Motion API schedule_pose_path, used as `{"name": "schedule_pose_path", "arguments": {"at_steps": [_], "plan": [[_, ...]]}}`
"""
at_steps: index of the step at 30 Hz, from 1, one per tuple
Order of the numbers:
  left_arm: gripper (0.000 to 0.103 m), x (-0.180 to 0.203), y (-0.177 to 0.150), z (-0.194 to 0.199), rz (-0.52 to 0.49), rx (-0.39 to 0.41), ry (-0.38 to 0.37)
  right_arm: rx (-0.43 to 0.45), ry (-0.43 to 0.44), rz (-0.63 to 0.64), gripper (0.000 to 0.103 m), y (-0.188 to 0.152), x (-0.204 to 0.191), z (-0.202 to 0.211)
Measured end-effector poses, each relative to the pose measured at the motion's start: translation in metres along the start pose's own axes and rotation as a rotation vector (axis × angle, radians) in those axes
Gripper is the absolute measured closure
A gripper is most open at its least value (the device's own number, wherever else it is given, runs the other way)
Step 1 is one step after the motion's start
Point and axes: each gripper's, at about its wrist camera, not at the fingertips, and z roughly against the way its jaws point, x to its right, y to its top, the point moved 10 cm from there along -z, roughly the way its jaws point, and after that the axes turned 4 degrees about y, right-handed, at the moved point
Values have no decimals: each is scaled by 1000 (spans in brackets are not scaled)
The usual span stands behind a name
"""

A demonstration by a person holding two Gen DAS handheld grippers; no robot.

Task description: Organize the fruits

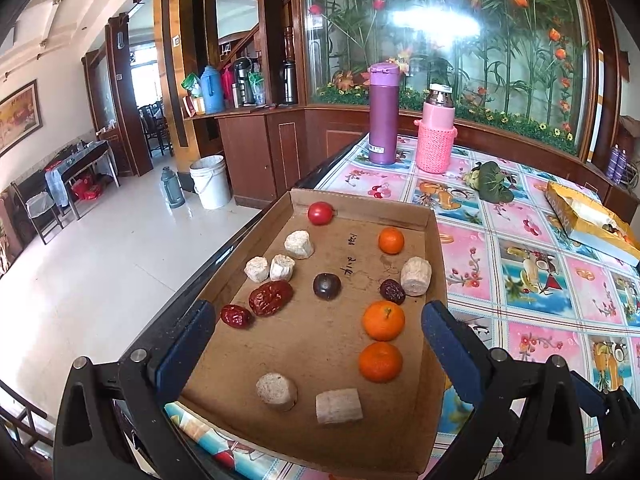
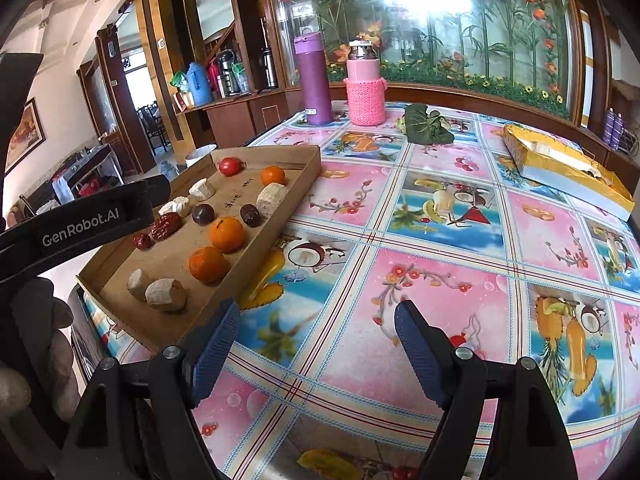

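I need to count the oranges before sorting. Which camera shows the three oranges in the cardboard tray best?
The left wrist view: it looks down into the cardboard tray, so the three oranges sit well apart, each fully visible. The right wrist view sees the same oranges from the side at a low angle, smaller and bunched near the tray's right wall.

"GenRobot.AI" stands in pale letters on the black body of the left tool (image 2: 86,227), just left of the cardboard tray (image 2: 280,216). Dark handwritten marks sit on the tray's floor near its middle, beside the dark plum (image 1: 327,286); they cannot be read.
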Motion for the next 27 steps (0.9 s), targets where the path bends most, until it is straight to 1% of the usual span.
{"name": "schedule_pose_path", "arguments": {"at_steps": [20, 27], "plan": [[0, 5, -2, 3, -12, 1, -5, -2, 4, -6, 18, -2, -1, 1], [0, 5, 2, 11, -1, 39, 2, 4, 3, -3, 18, -4, -2, 4]]}}
